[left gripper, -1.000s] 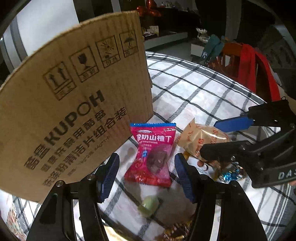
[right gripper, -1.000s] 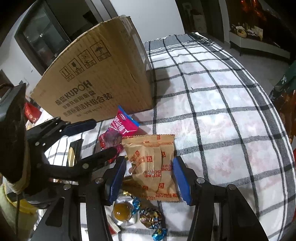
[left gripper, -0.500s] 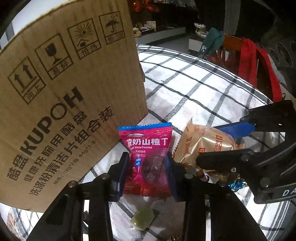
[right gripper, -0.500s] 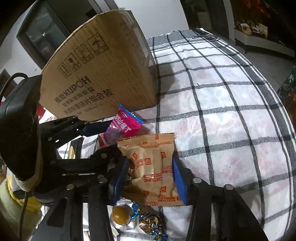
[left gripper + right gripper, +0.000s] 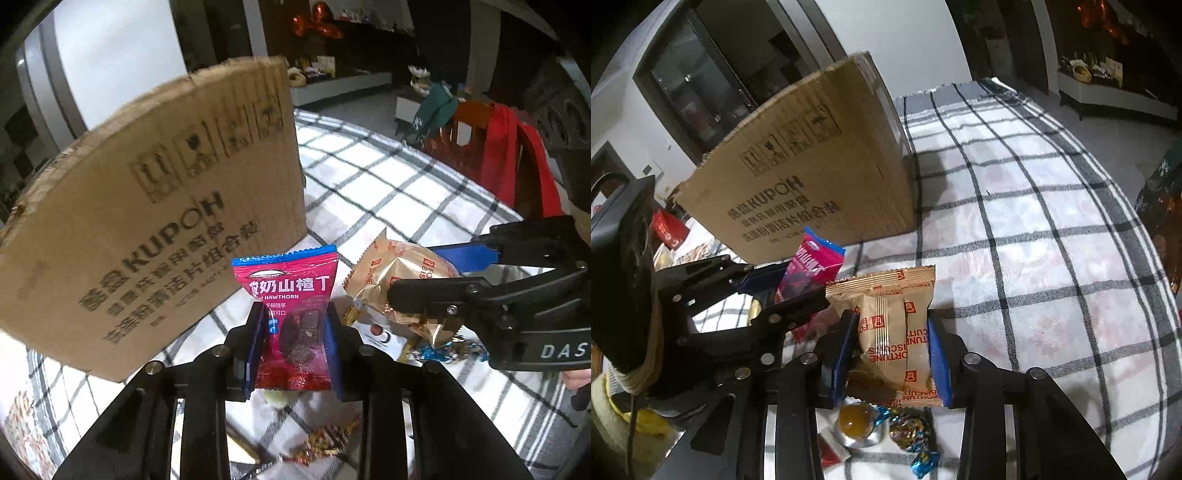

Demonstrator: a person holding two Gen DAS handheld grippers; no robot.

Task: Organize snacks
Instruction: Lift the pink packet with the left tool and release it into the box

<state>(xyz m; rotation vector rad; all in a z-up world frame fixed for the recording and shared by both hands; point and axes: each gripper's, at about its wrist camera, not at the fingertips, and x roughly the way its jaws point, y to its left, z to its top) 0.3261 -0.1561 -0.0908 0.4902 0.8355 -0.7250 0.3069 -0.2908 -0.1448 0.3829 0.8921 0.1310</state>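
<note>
Snacks are being gathered two at a time beside the cardboard box (image 5: 155, 236), which is standing upright on the checked tablecloth (image 5: 1015, 236) as the largest thing in both views, ahead of and above both grippers. Its printed wall is facing the cameras and its top edge is sitting higher than either held packet, so I judge that the coming move is turning on height: each packet is needing to rise over that rim before it can drop inside. The inside of the box is not showing.

Next in size, the tan biscuit packet (image 5: 897, 332) is sitting upright between the blue pads of the right gripper (image 5: 892, 354), long axis running away from the camera. Those jaws have just been closing and are now pressing on the packet's sides.

Beside it, the pink hawthorn packet (image 5: 290, 314) is being pinched low down by the left gripper (image 5: 293, 343), whose jaws have likewise just been closing onto it. Its blue-sealed top is pointing toward the box wall, and the left hand is looking the nearer of the two to the box.

Smallest, loose wrapped candies (image 5: 912, 435) are lying on the cloth below the right gripper.
</note>
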